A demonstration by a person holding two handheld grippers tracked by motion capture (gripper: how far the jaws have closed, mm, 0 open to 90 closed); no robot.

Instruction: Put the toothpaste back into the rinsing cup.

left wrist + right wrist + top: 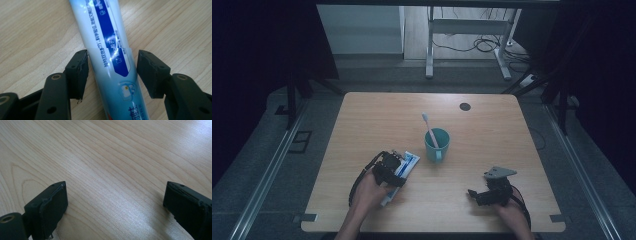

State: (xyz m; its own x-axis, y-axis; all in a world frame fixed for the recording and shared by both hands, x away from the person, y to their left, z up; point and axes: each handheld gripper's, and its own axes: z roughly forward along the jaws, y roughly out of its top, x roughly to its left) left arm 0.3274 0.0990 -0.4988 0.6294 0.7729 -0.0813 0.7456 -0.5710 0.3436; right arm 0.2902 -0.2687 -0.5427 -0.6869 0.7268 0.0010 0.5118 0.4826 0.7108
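Item: toothpaste tube [110,50], lying flat on the tabletop [377,120] at about 8 o'clock of the teal cup [437,145], which already holds a toothbrush [430,131]. Our left hand-held gripper [112,72] straddles the tube, jaws apart and not yet closed; we judge grasping and lifting remain. Our right hand-held gripper [115,202] rests wide and empty at 4 o'clock.

One toothpaste tube [110,50] between the left tool's [112,72] jaws, one teal cup [437,145] and one toothbrush [430,131] beyond it; two tools, counting the right tool [115,202].
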